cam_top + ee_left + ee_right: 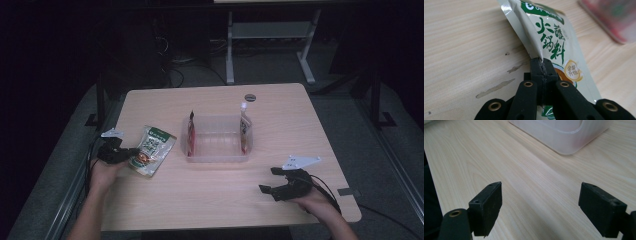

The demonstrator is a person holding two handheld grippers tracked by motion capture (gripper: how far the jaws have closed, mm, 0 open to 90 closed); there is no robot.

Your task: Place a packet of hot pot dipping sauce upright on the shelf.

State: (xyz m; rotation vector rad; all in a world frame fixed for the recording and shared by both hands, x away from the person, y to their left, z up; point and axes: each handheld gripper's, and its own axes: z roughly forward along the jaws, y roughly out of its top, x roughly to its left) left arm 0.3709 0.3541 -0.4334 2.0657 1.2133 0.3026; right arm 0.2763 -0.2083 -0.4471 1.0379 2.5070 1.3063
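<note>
A pale green sauce pouch [152,149] with green Chinese lettering lies on the wooden table, left of a clear plastic bin [218,155]. My left gripper [131,153] is shut on the pouch's near edge; in the left gripper view its jaws pinch a raised fold of the pouch [541,32] at the left gripper [543,65]. My right gripper [272,180] rests open near the table's front right, its fingers [486,206] wide apart over bare wood. The bin [564,135] stands ahead of it.
A red packet [191,131] leans at the bin's left wall and a spouted pouch [245,127] at its right wall. A small dark round disc [250,97] lies near the table's far edge. Table legs and cables stand on the dark floor beyond.
</note>
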